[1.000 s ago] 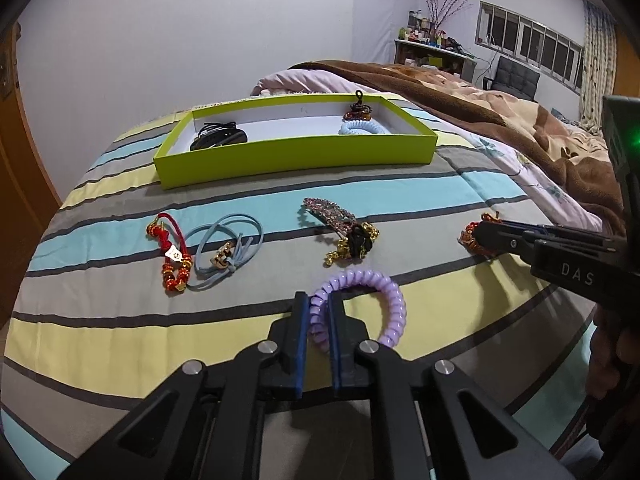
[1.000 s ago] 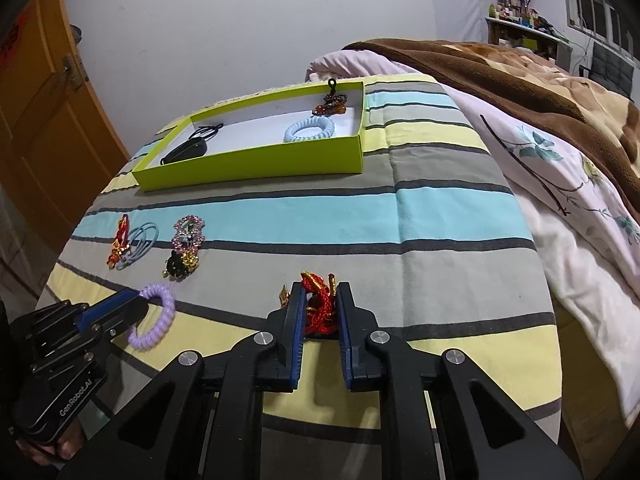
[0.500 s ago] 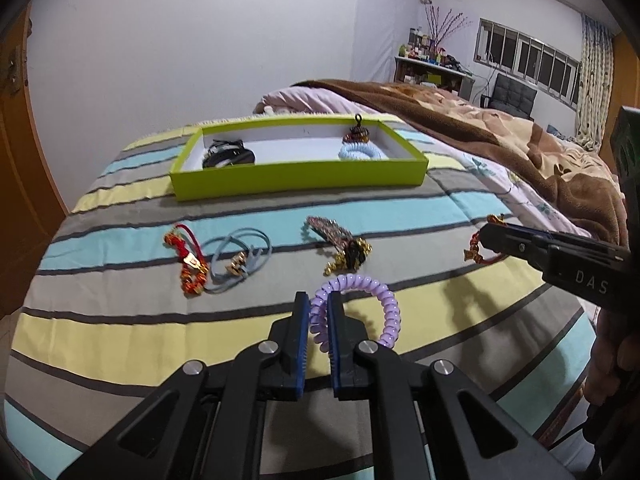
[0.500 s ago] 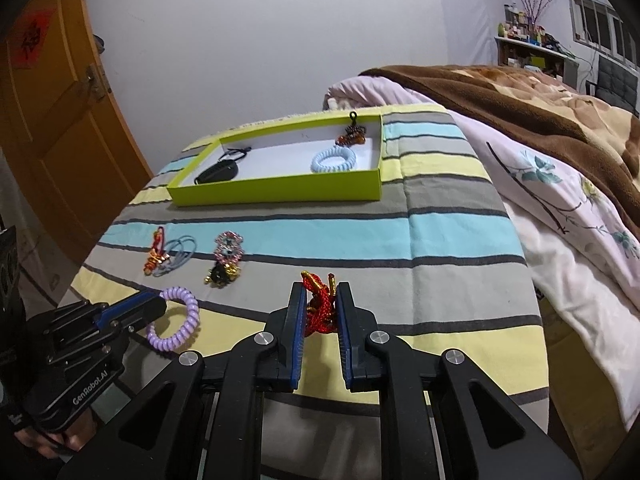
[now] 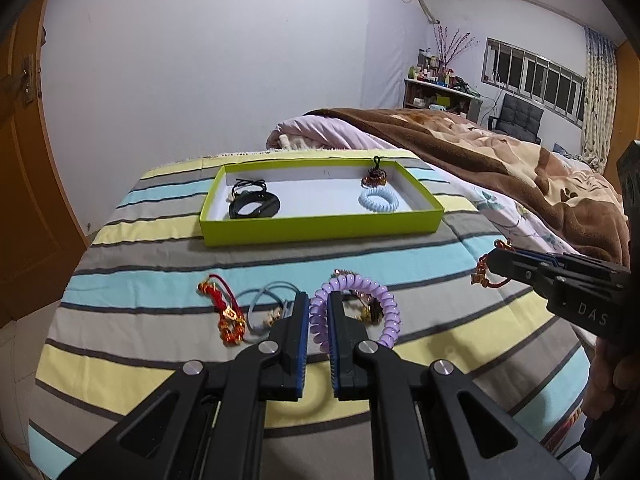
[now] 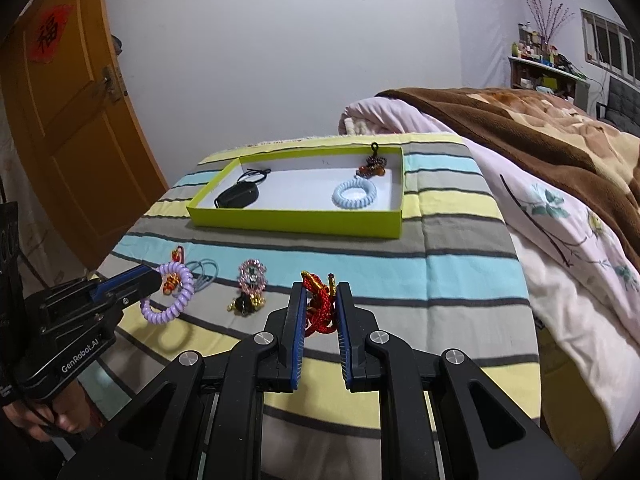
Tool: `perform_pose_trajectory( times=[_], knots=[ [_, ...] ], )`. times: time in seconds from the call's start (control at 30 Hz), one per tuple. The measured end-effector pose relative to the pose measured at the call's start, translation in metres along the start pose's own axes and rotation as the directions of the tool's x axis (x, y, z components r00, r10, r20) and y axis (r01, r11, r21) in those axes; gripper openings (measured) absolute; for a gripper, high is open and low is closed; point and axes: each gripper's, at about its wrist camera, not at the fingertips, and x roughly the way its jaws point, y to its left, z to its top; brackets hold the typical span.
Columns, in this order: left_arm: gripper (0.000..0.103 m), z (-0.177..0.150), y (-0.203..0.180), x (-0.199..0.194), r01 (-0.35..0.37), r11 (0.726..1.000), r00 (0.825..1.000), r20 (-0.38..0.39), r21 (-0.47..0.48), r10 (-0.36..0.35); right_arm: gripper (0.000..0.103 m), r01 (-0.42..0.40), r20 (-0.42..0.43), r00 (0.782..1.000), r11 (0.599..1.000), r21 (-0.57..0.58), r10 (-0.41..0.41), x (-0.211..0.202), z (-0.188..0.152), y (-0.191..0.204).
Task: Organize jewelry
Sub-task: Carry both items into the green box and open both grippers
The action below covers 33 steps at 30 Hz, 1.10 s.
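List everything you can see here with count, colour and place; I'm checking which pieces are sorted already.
box: 1, lime green, far end of striped bedspread
black hair ties: a bundle, left in box
coil tie: 1, pale blue, right in box
beaded charm: 1, brown-red, behind it
red-gold bracelet: 1, on bedspread
cord loop: 1, grey-blue, beside it
sparkly clip: 1, pink, on bedspread
purple coil tie: 1, in left gripper
red knotted cord: 1, in right gripper
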Motion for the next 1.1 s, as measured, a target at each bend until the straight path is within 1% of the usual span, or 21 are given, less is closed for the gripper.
perform_pose_trajectory(
  times=[0.23, 0.57, 0.83, 1.1],
  knots=[
    [0.009, 0.013, 0.002, 0.007, -0.001, 1.000, 1.000, 0.011, 0.002, 0.001, 0.015, 0.003, 0.013, 1.000, 1.000, -0.019, -0.002, 0.007, 0.016, 0.000],
    [0.010, 0.046, 0.006, 0.021, -0.014, 1.000, 0.999, 0.047, 0.012, 0.013, 0.015, 0.012, 0.042, 0.999, 0.999, -0.050, -0.010, 0.022, 0.047, -0.002],
    [0.009, 0.068, 0.016, 0.045, -0.030, 1.000, 0.999, 0.044, 0.001, 0.030, 0.015, 0.029, 0.039, 0.999, 0.997, -0.064, -0.027, 0.043, 0.066, -0.008],
    [0.010, 0.083, 0.025, 0.072, -0.047, 0.999, 0.998, 0.042, -0.002, 0.047, 0.015, 0.036, 0.018, 0.999, 0.998, -0.050, -0.035, 0.071, 0.082, -0.019]
  ],
)
